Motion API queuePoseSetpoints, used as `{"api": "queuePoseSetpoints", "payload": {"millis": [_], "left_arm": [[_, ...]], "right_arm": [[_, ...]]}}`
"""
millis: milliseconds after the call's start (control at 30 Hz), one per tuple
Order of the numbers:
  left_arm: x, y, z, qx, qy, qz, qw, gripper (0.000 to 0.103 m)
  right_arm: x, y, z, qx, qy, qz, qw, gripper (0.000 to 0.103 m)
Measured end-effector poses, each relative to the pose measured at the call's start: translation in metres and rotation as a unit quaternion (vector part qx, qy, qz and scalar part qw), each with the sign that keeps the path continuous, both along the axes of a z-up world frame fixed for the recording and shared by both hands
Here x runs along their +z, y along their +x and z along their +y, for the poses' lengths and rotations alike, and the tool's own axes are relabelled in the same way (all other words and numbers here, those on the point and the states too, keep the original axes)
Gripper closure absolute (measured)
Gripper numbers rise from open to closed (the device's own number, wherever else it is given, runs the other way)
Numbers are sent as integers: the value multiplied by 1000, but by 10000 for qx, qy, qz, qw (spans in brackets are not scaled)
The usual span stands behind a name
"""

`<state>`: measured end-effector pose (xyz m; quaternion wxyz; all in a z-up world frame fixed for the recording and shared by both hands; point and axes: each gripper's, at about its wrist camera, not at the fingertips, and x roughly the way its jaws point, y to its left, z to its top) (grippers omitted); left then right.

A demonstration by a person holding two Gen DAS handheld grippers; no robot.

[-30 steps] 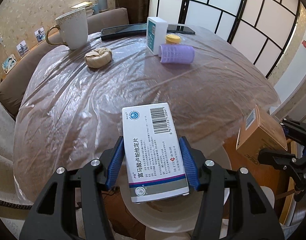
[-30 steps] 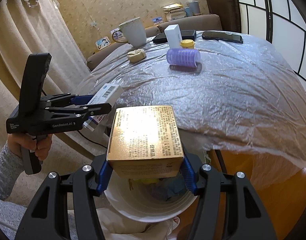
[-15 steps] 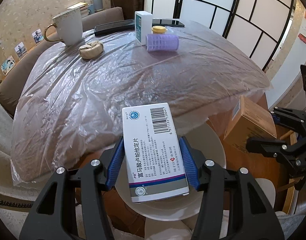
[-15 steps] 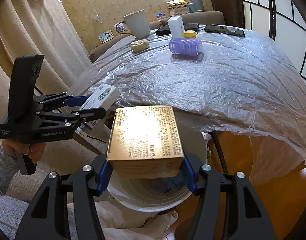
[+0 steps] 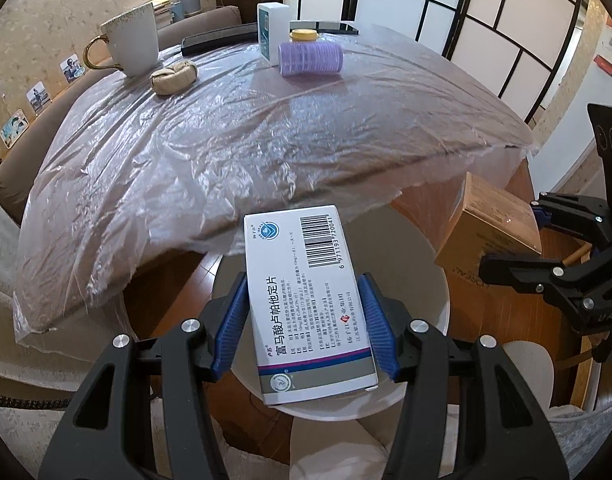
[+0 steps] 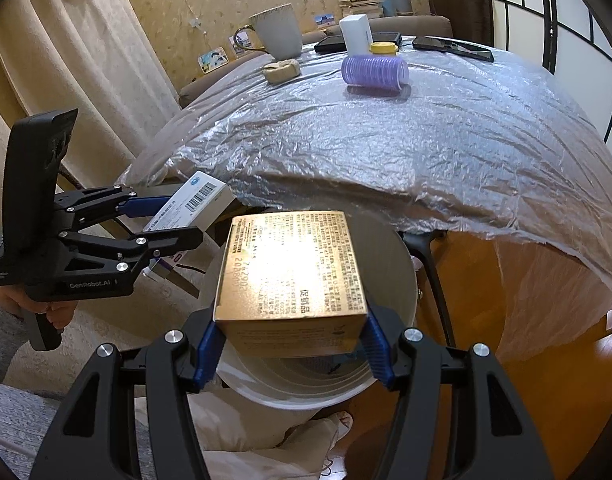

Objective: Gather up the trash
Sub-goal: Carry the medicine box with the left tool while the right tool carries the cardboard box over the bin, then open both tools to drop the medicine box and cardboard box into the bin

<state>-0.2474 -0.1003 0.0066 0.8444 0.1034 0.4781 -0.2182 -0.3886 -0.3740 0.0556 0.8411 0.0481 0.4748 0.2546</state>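
Observation:
My left gripper is shut on a white medicine box with a barcode and holds it above the white trash bin. My right gripper is shut on a gold carton and holds it over the same bin. In the left wrist view the gold carton shows at the right in the right gripper. In the right wrist view the medicine box shows at the left in the left gripper.
A plastic-covered table carries a mug, a tan wad, a purple roller, a white box, a yellow lid and phones. A sofa stands behind. The floor is wood.
Both grippers have pulled back from the table and dropped lower, so more of the white bin shows under each held box. Both grips are unchanged.

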Motion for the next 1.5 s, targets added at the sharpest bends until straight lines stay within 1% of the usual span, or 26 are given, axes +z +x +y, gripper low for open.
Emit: {"api": "queuePoseSetpoints", "payload": {"millis": [600, 933, 1267, 1500], "left_arm": [[-22, -13, -6, 3, 201, 179, 9996, 47], [-40, -11, -9, 48, 333, 324, 9989, 47], [-58, -4, -11, 102, 463, 441, 9979, 47], [-72, 5, -14, 115, 579, 561, 9967, 47]], "right_arm": [[-19, -3, 5, 102, -64, 154, 9998, 45], [-36, 2, 5, 21, -97, 302, 9995, 45], [-48, 5, 9, -90, -125, 356, 9992, 45], [-60, 10, 18, -113, -340, 399, 9986, 45]]}}
